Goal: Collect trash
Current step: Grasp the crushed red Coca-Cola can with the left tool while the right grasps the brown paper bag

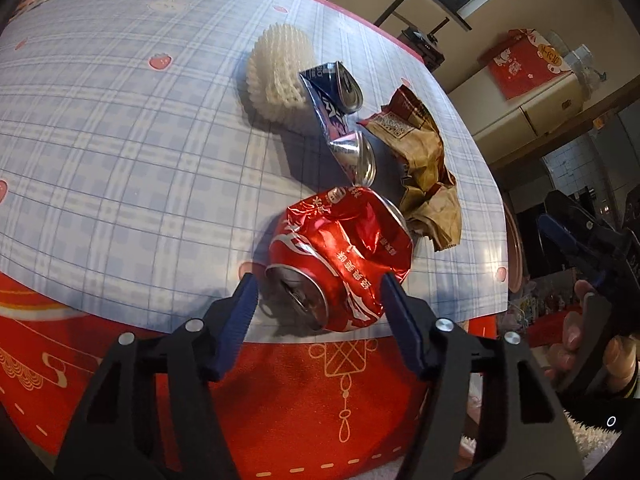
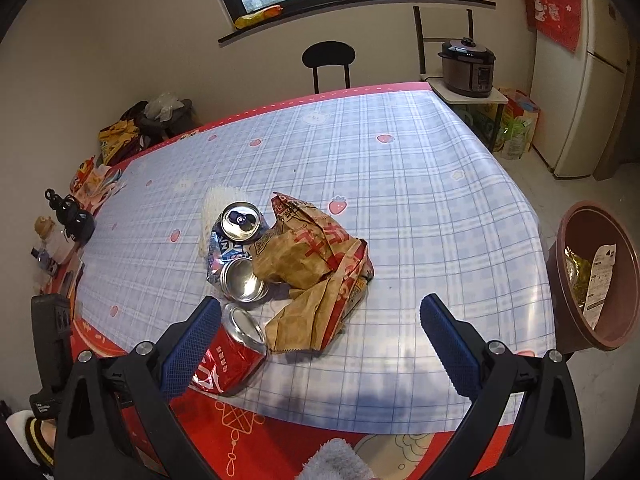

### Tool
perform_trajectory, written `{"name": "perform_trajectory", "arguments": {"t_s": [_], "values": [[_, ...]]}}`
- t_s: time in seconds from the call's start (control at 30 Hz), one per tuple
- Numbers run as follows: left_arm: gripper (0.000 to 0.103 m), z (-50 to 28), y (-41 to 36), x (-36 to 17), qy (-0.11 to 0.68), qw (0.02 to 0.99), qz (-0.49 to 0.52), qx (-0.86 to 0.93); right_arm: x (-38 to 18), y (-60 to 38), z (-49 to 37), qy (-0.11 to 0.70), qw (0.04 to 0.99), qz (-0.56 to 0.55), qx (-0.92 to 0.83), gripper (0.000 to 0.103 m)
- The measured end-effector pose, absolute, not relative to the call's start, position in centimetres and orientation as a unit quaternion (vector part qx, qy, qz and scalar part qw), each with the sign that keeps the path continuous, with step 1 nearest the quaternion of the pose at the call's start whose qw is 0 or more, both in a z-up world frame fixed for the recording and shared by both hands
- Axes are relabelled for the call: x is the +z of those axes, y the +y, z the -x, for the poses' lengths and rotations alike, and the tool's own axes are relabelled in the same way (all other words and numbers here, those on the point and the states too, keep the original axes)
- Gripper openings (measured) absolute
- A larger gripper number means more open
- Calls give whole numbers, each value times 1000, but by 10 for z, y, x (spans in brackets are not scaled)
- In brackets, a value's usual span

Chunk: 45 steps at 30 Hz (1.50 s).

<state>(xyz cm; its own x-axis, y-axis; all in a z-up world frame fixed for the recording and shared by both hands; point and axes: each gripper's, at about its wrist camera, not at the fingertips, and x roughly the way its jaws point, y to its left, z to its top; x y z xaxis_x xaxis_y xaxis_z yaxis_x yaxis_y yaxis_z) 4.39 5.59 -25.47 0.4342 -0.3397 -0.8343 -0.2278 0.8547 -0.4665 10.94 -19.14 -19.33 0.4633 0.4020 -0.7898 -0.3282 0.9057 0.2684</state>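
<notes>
The left gripper (image 1: 318,294) is straddling the crushed red aluminium drink can (image 1: 340,256), which is lying on its side near the front edge of the blue plaid tablecloth (image 1: 120,140). Its blue pads are flanking the can, close against it on the right side, but whether they are pressing yet cannot be told. The can's long axis is running from its opened top, which is facing the left wrist camera, away toward the crumpled brown paper bag (image 2: 316,264). The right gripper (image 2: 320,320) is hovering with jaws spread wide and empty over the bag's near end.

The dented, slick can is offering uneven faces, so the pads may be catching only a ridge and letting it twist or squirt out toward the table edge. It is also lying just beside the flattened blue and silver can (image 1: 340,120), which a skid could be nudging. The brown plastic bin (image 2: 592,276) is waiting beyond the table's right side.
</notes>
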Motion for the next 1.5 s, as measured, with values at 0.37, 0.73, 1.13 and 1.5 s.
{"name": "perform_trajectory", "arguments": {"t_s": [0.37, 0.73, 1.13, 1.5], "values": [[56, -57, 48, -285, 558, 770, 307, -29, -199, -208, -94, 477, 858, -48, 187, 98], [55, -66, 42, -290, 568, 764, 304, -31, -198, -218, -89, 479, 859, -54, 173, 98], [40, -66, 47, -293, 572, 764, 297, -32, -205, -206, -92, 488, 852, -48, 182, 98], [37, -44, 79, -285, 539, 779, 320, -18, -217, -180, -111, 507, 833, -52, 217, 98]]}}
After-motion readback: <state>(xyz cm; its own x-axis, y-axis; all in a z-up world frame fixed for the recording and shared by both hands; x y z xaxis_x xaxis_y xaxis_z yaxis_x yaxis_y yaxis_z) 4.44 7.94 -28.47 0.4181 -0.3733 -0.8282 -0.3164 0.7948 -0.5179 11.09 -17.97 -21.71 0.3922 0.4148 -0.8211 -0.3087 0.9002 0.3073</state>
